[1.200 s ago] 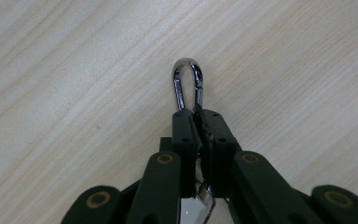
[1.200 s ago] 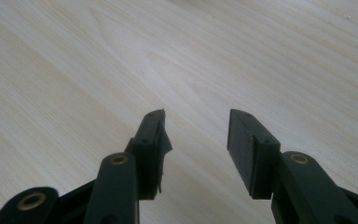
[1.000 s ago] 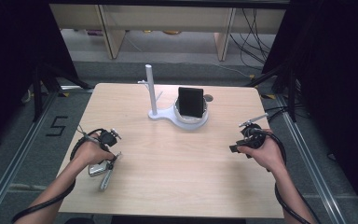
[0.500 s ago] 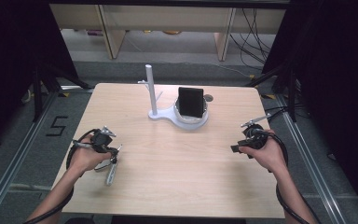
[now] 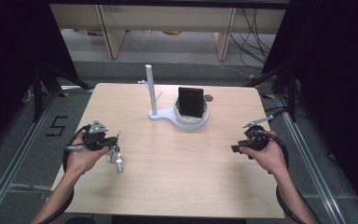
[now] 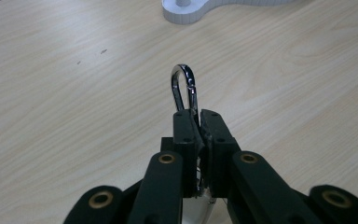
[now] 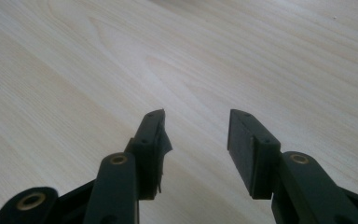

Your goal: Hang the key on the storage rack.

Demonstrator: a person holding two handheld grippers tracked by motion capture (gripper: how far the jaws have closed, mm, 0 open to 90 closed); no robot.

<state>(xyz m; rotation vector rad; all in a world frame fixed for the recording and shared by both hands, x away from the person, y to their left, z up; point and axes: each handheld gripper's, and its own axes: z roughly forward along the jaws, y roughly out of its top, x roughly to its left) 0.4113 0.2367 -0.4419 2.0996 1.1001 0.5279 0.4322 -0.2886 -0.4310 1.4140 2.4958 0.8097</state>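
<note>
- Left gripper [image 6: 198, 122], lower left of the high view, is clamped tight on a shiny metal carabiner [image 6: 184, 89]; its rounded loop pokes out past the jaw tips, just above the wooden surface [image 5: 182, 177].
- Right gripper [image 7: 196, 135], at the right of the high view, has its jaws spread apart with nothing between them, only bare wood grain beyond.
- Upper centre of the high view: a white stand [image 5: 157, 108] with an upright post, and a black block [image 5: 190, 102] seated on its round base.
</note>
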